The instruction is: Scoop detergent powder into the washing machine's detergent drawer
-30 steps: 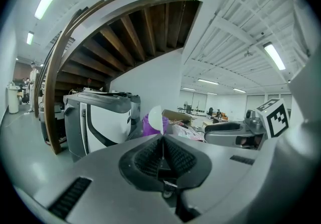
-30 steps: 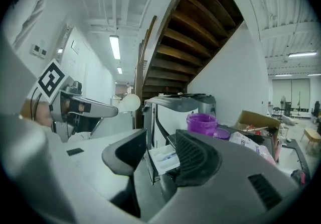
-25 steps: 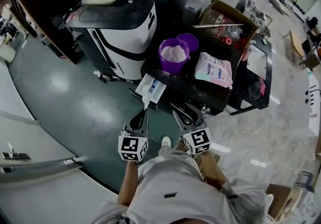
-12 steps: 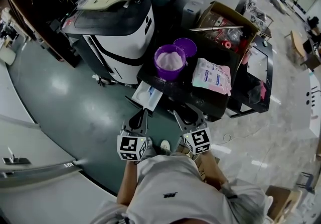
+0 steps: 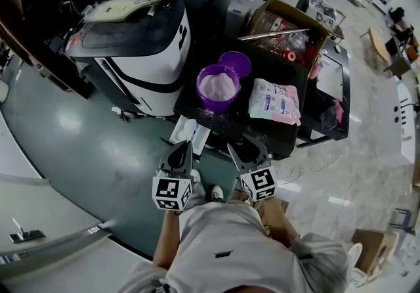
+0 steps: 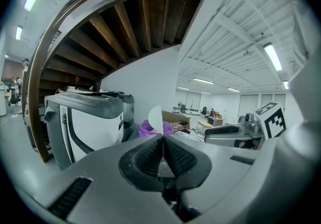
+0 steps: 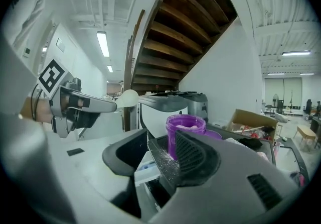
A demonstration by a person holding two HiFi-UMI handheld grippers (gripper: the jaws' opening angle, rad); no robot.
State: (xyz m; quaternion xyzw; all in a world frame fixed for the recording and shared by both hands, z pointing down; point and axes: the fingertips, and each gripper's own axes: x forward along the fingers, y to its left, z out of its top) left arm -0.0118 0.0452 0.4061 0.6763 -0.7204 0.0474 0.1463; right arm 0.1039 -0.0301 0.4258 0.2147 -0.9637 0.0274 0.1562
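The white and black washing machine [image 5: 131,42] stands at the upper left, with its white detergent drawer [image 5: 190,135] pulled open beside a black table [image 5: 262,129]. On the table stands an open purple tub of white powder [image 5: 217,87]. My left gripper [image 5: 182,152] is shut on the handle of a white scoop [image 6: 155,116], whose bowl sticks up past the fingertips. It hangs just short of the drawer. My right gripper [image 5: 244,151] is open and empty beside it, at the table's near edge, pointing at the purple tub [image 7: 185,132].
The tub's purple lid [image 5: 235,62] and a white detergent bag [image 5: 274,101] lie on the table. A cardboard box [image 5: 289,22] of odds and ends sits at the back. The floor is green on the left and pale tile on the right.
The table, tub and drawer have slid down the head view towards the grippers. The left gripper still holds the scoop, and the right gripper stays open.
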